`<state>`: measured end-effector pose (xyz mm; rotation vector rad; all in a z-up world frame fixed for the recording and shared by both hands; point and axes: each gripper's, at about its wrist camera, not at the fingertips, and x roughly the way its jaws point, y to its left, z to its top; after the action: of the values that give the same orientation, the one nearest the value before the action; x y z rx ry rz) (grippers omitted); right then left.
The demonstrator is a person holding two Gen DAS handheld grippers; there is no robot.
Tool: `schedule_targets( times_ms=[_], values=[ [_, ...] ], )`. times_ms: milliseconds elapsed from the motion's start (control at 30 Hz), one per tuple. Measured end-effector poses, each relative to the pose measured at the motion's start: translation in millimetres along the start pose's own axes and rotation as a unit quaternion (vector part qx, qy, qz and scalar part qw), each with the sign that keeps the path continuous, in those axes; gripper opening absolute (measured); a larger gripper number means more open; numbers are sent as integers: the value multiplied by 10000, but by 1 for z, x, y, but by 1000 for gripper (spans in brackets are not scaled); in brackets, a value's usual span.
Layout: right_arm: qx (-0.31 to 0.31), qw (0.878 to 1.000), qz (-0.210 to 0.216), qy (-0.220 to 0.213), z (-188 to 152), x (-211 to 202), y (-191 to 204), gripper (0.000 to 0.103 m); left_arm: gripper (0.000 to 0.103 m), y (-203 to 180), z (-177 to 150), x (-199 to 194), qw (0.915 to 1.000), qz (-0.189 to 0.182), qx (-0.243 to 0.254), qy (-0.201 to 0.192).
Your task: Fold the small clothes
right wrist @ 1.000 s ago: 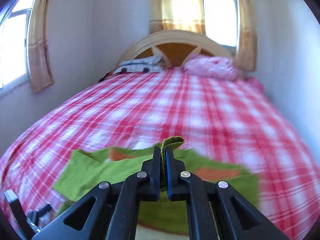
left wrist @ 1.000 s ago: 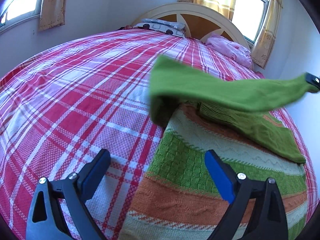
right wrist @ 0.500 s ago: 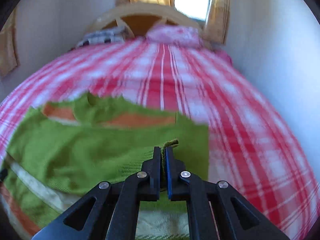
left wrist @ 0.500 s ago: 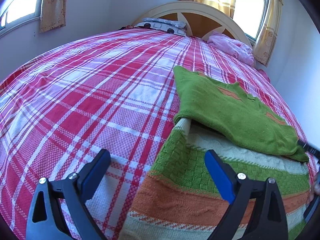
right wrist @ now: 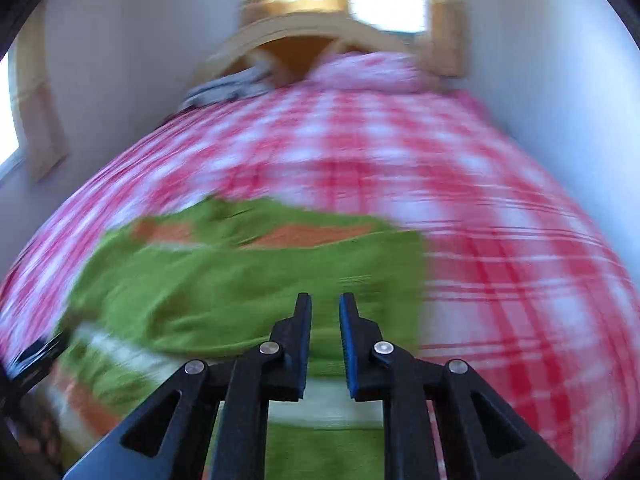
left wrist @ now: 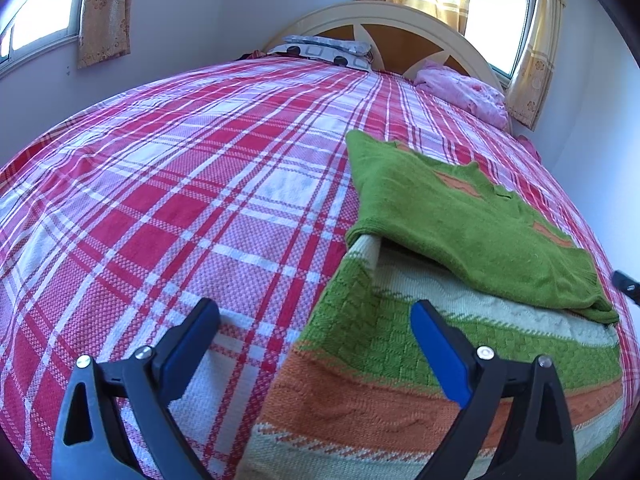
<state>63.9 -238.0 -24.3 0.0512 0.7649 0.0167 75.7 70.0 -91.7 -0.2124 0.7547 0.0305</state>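
A small knitted sweater with green, orange and cream stripes lies on the red plaid bed. Its plain green upper part is folded down over the striped body. My left gripper is open and empty, hovering over the sweater's lower left edge. My right gripper is slightly open and empty, just above the folded green part; that view is motion-blurred. The right gripper's tip shows at the right edge of the left wrist view.
The red, white and pink plaid bedspread covers the bed. A grey patterned pillow and a pink pillow lie by the cream headboard. Walls with curtained windows stand close on both sides.
My right gripper carried the green upper part across and down onto the sweater's body, then opened and let it go. The left gripper has stayed open and still.
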Motion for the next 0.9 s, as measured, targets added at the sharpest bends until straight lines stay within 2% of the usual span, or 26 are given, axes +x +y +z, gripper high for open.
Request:
schedule_targets(
  times_ms=[100,367,467,633,700,767,900],
  values=[
    [-268,9975,-150,642,-14,41,22,15,100,-1,0,1,10000,23,23,13],
    [-240,9983,-223,486,-19,49,20,15,100,-3,1,1,9999,46,111,60],
    [-195,9988,-187,402,-19,47,18,16,100,-7,8,0,9995,42,221,230],
    [-198,9991,-187,317,-31,43,18,16,100,-27,45,-12,9994,-132,273,-173],
    [-181,9992,-171,302,-32,43,17,16,100,-44,67,4,9981,366,452,-218],
    [-165,9993,-151,283,-31,42,17,16,100,-52,80,27,9947,882,516,-72],
    [-229,9993,-172,244,-32,39,20,18,102,-47,81,79,9825,1674,601,548]
  ],
)
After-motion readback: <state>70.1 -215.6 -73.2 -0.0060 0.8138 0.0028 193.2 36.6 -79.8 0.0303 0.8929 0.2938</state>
